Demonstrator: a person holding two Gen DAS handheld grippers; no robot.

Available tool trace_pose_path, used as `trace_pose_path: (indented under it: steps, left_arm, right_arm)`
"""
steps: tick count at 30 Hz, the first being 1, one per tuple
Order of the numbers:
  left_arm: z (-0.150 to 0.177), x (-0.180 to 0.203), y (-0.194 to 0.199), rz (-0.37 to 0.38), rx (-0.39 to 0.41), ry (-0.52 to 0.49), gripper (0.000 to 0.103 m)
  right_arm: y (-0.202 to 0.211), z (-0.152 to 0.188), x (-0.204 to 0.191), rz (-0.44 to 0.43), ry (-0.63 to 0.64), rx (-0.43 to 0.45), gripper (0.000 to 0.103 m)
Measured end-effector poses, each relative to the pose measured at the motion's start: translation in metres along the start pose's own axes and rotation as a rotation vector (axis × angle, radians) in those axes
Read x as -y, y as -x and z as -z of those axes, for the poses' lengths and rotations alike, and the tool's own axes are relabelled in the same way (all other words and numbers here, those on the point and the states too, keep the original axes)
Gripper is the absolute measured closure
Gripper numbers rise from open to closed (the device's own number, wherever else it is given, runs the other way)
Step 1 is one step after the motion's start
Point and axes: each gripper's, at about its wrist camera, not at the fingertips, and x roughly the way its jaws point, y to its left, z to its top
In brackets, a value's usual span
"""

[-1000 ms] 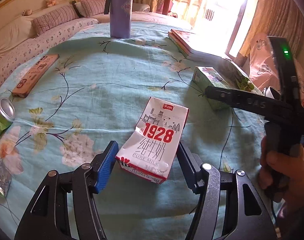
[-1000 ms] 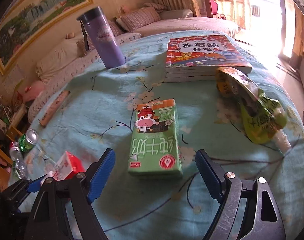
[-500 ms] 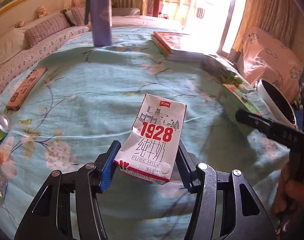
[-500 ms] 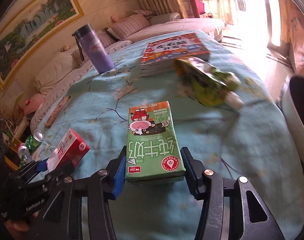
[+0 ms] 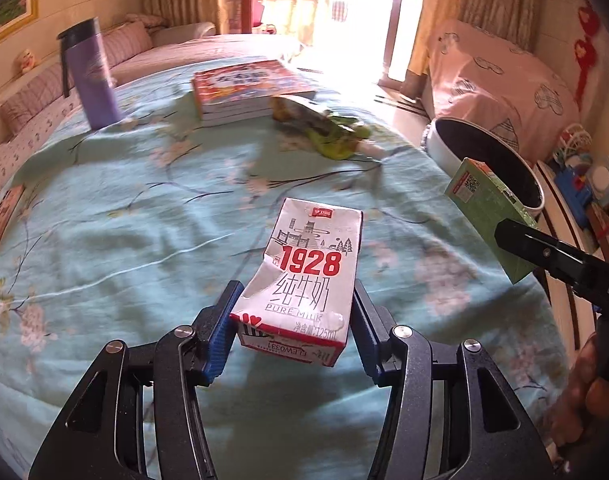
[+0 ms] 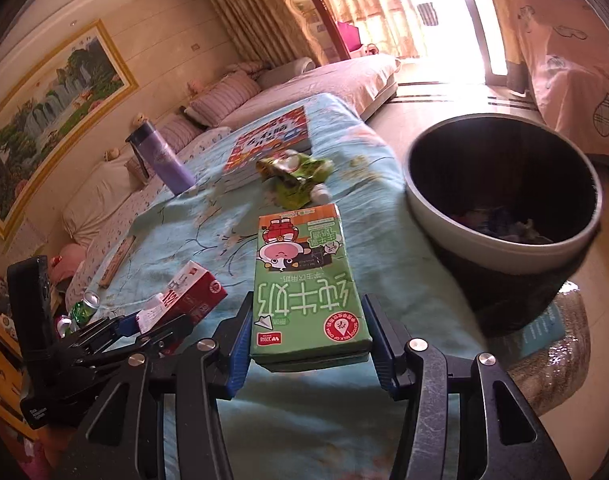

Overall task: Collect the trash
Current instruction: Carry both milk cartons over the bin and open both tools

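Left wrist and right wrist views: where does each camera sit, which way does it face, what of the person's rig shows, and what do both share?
Left wrist: sits on the left claw, facing across the bed toward the window; its pads press the 1928 milk carton. The right claw and a hand show at right.
Right wrist: sits on the right claw, facing the trash bin; it is shut on the green milk carton. The left claw shows at lower left.
Shared: both cartons, purple bottle, book stack, green pouch, bin.
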Motion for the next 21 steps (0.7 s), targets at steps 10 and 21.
trace_pose_path:
  steps: [10,21]
  left_arm:
    - [-0.022,0.056,0.002,0.041,0.029,-0.079,0.052]
    - [-0.040,0.102,0.001,0.072,0.049,-0.141,0.053]
  right_arm:
    - [0.042,-0.004,0.048,0.032,-0.082,0.078,0.052]
    - [0.065,-0.017,0.077,0.053,-0.111,0.136,0.052]
